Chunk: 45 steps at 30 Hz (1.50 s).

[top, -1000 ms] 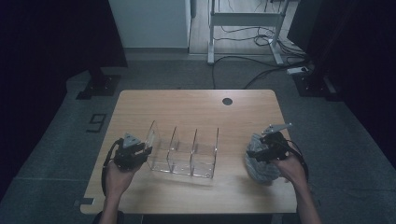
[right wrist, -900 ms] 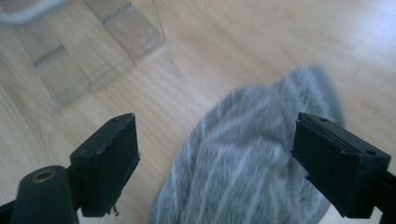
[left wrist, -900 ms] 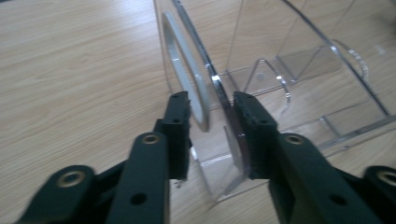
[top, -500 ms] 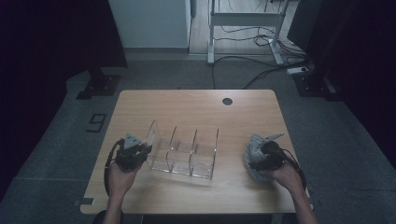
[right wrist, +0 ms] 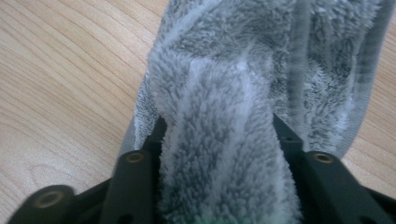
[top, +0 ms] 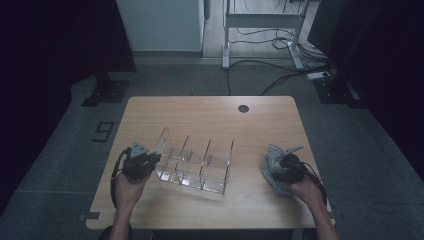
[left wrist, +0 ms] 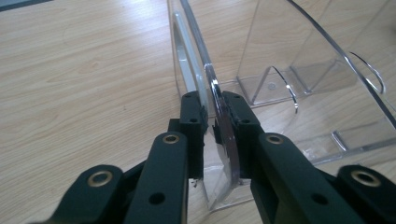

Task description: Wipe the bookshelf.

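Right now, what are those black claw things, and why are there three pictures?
A person sits at a wooden table and holds a grabbing tool in each hand. One camera looks down from above; the other two ride on the tools, looking along their black fingers. On the table stand a clear plastic organizer with compartments and a fluffy grey cloth. The left gripper has been closing and pinches the organizer's end wall between its fingers. The right gripper has just been closing too, squeezing a fold of the cloth.
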Available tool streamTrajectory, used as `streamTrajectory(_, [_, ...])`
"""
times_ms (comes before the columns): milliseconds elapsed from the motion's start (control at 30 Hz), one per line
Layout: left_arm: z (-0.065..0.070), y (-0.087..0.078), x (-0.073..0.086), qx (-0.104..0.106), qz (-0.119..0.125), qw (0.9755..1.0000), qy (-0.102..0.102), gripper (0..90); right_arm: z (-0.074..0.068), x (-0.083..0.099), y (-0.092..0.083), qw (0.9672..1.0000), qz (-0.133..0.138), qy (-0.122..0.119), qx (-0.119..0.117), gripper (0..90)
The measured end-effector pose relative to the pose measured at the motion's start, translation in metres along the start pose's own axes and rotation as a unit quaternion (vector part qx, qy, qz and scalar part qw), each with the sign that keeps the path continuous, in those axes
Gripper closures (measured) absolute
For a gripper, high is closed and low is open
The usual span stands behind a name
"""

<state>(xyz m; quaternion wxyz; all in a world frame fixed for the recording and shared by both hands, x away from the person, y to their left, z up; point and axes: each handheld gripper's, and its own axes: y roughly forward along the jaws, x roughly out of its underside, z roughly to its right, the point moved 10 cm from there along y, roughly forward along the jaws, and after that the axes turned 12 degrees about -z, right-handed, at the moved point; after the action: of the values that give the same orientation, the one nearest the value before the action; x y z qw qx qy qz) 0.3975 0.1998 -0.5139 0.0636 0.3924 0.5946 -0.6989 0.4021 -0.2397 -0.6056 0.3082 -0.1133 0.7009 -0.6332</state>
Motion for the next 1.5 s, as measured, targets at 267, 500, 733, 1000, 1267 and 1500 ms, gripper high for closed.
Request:
streamTrajectory(267, [-0.005,0.002,-0.002,-0.009,0.002,1.0,-0.002,84.4,0.007,0.0,-0.009,0.9993,0.024,0.027,-0.004,63.1])
streamTrajectory(500, [-0.006,0.003,-0.004,-0.001,0.005,1.0,-0.003,85.3,0.005,-0.005,-0.028,0.9973,0.065,0.026,-0.021,64.3])
streamTrajectory(733, [-0.006,0.004,-0.004,-0.001,0.006,1.0,-0.003,85.3,-0.01,-0.016,-0.049,0.993,0.111,0.009,-0.041,64.0])
streamTrajectory(1000, [-0.006,0.004,-0.004,0.002,0.005,1.0,-0.001,85.2,-0.037,-0.034,-0.068,0.9855,0.149,-0.02,-0.079,63.7])
streamTrajectory(1267, [-0.006,0.006,-0.006,0.002,0.003,1.0,-0.003,85.4,-0.068,-0.058,-0.077,0.9801,0.163,-0.054,-0.099,63.6])
streamTrajectory(1500, [-0.006,0.006,-0.007,0.006,0.003,1.0,0.0,85.3,-0.088,-0.078,-0.072,0.9794,0.154,-0.077,-0.106,63.4])
